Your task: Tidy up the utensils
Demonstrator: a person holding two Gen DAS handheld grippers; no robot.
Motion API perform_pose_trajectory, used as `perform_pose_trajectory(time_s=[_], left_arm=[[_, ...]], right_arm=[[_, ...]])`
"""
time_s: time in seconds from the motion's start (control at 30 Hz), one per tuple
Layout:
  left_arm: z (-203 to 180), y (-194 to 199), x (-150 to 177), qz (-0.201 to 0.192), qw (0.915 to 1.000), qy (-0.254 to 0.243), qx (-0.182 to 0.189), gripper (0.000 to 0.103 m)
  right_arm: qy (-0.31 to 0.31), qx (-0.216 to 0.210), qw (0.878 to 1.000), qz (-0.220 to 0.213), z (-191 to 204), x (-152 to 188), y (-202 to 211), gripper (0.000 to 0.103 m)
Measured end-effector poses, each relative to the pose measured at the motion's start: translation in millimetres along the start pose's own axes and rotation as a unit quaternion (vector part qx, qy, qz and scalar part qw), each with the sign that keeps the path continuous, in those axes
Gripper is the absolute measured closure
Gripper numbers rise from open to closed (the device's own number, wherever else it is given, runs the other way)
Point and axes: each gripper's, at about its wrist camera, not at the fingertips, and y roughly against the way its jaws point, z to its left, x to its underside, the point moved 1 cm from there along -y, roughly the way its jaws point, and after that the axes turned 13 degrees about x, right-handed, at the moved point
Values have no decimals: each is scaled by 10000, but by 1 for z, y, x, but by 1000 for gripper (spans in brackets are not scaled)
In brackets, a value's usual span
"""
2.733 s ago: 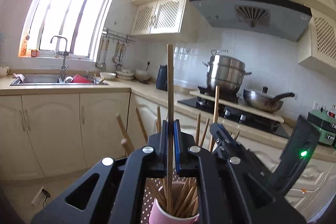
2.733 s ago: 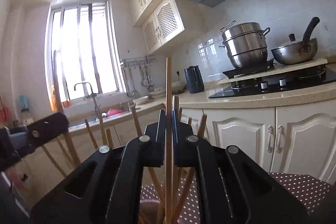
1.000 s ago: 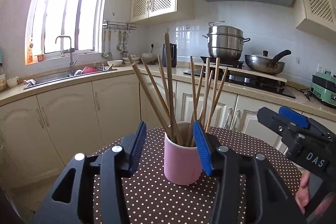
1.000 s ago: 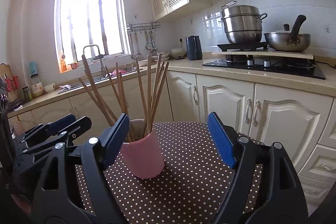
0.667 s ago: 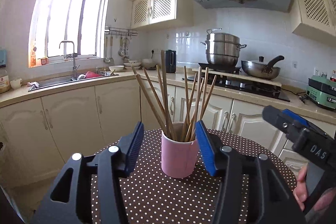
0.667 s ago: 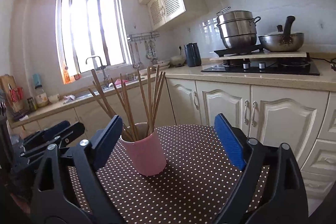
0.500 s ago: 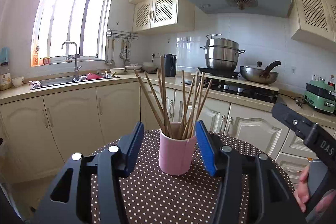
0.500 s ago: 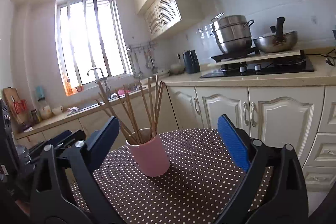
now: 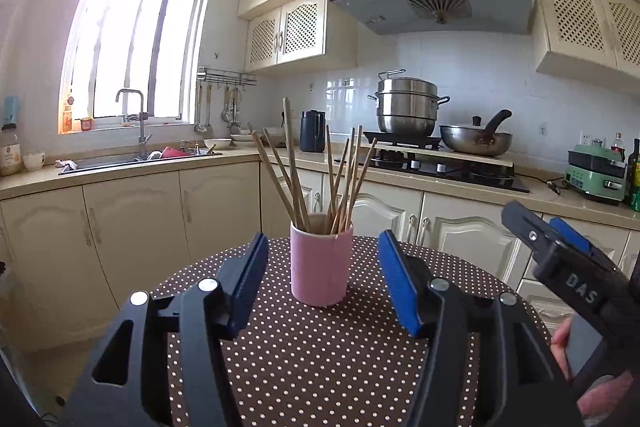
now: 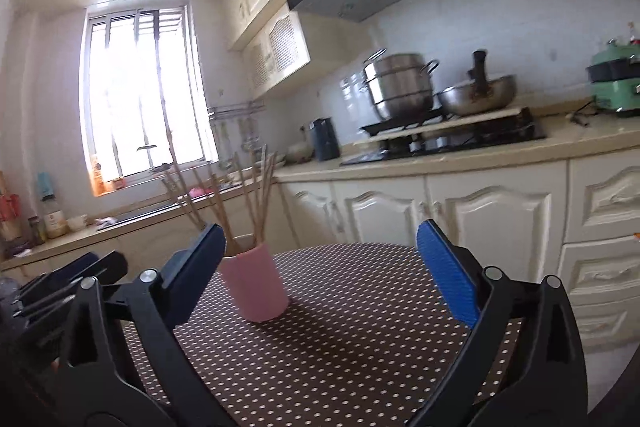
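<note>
A pink cup (image 9: 319,267) stands upright on a round table with a brown polka-dot cloth (image 9: 320,355). Several wooden chopsticks (image 9: 332,179) stand in it, fanned out. My left gripper (image 9: 322,259) is open and empty, its blue pads either side of the cup but nearer the camera. My right gripper (image 10: 320,255) is open and empty, back from the cup (image 10: 256,283), which sits left of centre with the chopsticks (image 10: 240,195) in it. The right gripper also shows at the right edge of the left wrist view (image 9: 560,251), and the left gripper at the left edge of the right wrist view (image 10: 60,283).
Cream kitchen cabinets (image 9: 200,219) and a counter run behind the table. A sink (image 9: 120,159) lies under the window. A hob with a steel steamer pot (image 9: 406,111) and a pan (image 9: 476,141) stands at the back right. A green appliance (image 9: 594,175) sits farther right.
Both grippers let go of the chopsticks they held, opened, and pulled back from the cup. The right wrist view has swung right, so the cup now sits left of centre.
</note>
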Motion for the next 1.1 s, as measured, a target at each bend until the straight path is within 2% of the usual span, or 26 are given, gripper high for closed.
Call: perform_pose_trajectory(time_s=[0.23,0.33,0.5,0.7,0.83,0.9,1.1], left_arm=[[-2,-3,14,-75,9999,20,-116,45],[1,-5,19,-146,9994,115,-276,45],[1,-8,28,-307,9984,-33,-472,45],[0,-18,32,-92,9996,-4,-249,45],[9,-23,33,36,9992,199,-332,45],[11,-23,34,43,9990,238,-376,40],[10,-20,34,-45,9991,170,-393,33]], right_arm=[[298,144,9991,-261,14,19,10,8],[482,199,9980,-350,22,24,13,8],[427,144,9990,0,18,24,-3,7],[354,188,9989,239,14,26,-12,7],[436,167,9986,242,17,27,-12,7],[468,180,9985,237,18,26,-12,7],[463,284,9981,284,15,26,-15,7]])
